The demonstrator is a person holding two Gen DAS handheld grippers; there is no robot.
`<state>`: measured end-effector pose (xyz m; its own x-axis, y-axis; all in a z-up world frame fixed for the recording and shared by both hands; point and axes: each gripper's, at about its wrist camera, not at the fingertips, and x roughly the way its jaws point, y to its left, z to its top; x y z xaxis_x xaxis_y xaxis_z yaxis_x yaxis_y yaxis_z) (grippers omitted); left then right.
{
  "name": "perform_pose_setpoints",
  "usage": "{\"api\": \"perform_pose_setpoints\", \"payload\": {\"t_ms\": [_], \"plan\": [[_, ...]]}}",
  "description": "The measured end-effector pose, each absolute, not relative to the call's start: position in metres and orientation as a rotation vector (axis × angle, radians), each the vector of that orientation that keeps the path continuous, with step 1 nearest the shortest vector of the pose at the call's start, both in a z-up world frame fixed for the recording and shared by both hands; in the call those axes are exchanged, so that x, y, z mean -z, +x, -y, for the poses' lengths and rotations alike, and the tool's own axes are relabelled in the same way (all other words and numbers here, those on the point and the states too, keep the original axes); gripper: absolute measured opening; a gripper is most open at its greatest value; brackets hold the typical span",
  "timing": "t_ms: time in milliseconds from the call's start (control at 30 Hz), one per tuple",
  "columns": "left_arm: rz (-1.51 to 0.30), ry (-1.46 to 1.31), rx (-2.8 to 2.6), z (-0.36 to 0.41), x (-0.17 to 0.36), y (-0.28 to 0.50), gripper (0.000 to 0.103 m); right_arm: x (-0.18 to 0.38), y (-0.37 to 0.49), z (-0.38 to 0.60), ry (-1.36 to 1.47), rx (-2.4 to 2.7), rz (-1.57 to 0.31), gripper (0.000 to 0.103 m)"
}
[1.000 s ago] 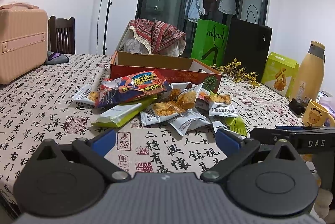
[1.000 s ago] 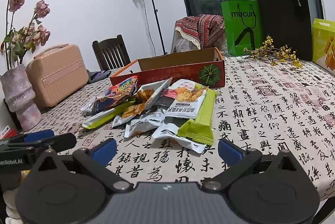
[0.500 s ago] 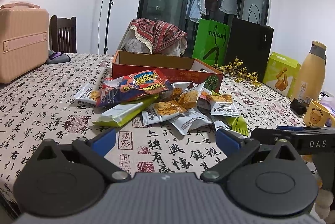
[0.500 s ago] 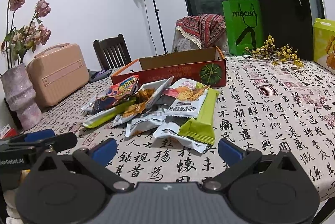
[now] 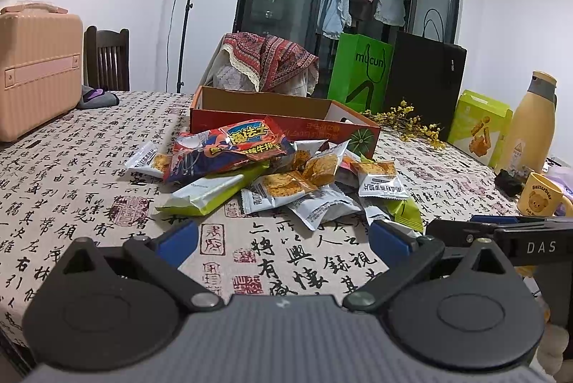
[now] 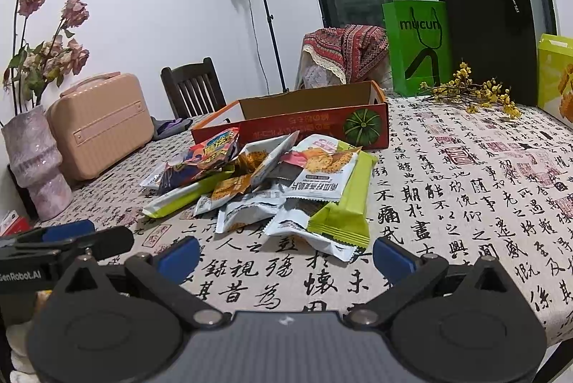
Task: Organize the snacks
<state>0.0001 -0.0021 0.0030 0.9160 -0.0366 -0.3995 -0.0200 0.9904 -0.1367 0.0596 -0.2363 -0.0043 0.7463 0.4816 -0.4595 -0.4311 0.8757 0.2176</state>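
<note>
Both the left tongs [image 5: 283, 240] and right tongs [image 6: 286, 254] gape wide, holding nothing. A heap of snack packets [image 5: 286, 175] lies on the tabletop [image 5: 71, 175] just ahead of them, with the cardboard box [image 5: 283, 114] beyond it

Left gripper [image 5: 283, 240], right gripper [image 6: 284, 254]: black linkage arms, blue fingertip pads, silver screws, grey ribbed body, possibly plastic.

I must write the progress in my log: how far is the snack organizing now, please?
Nothing looks done yet: the snack packets lie in a heap on the tablecloth, in front of the cardboard box, and no packet shows inside it from these angles. Nothing is in hand: the left hand-held gripper and the right hand-held gripper are both open, short of the heap. All of the sorting is left.
</note>
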Motion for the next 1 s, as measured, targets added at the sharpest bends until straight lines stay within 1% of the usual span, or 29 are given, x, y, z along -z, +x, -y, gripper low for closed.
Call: {"api": "perform_pose_setpoints", "payload": {"t_ms": [767,1000], "plan": [[-0.415,-0.146,0.009,0.001,0.001,0.002,0.103,0.008,0.064,0.236,0.099,-0.503,-0.539,0.103],[-0.408,-0.145,0.001,-0.005,0.001,0.013,0.103,0.009,0.076,0.237,0.115,-0.514,-0.533,0.103]]}}
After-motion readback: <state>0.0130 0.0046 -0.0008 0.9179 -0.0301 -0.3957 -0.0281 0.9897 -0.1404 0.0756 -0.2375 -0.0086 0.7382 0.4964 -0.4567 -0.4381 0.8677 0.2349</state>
